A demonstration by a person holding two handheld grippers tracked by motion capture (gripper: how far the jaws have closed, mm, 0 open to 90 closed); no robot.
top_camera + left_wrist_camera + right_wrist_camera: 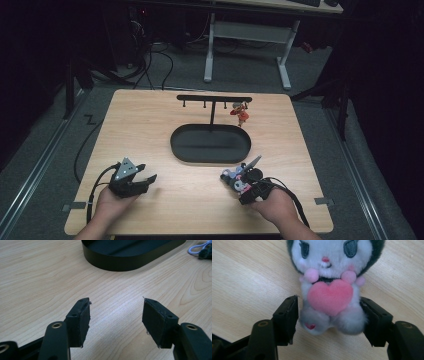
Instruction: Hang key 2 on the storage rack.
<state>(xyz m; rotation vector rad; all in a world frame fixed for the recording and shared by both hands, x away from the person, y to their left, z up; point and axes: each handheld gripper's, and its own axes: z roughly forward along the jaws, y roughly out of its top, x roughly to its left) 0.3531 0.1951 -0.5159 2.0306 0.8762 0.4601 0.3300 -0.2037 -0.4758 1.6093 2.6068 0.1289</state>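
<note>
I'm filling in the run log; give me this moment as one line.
stage: grasping plush toy | right gripper: jaws astride its legs, not clearly clamped | left gripper: open, empty | black tray: empty

The plush toy (pixel 329 290) loses its ears past the top edge of the right gripper view.

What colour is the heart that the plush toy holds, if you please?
Pink; the plush toy's heart shows best in the right gripper view.

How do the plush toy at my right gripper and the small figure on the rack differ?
The plush toy lies on the table between the right gripper jaws; the orange figure hangs from the black rack. The plush is grey, white and pink; the figure orange-red and looks smaller. Both are small character toys.
</note>
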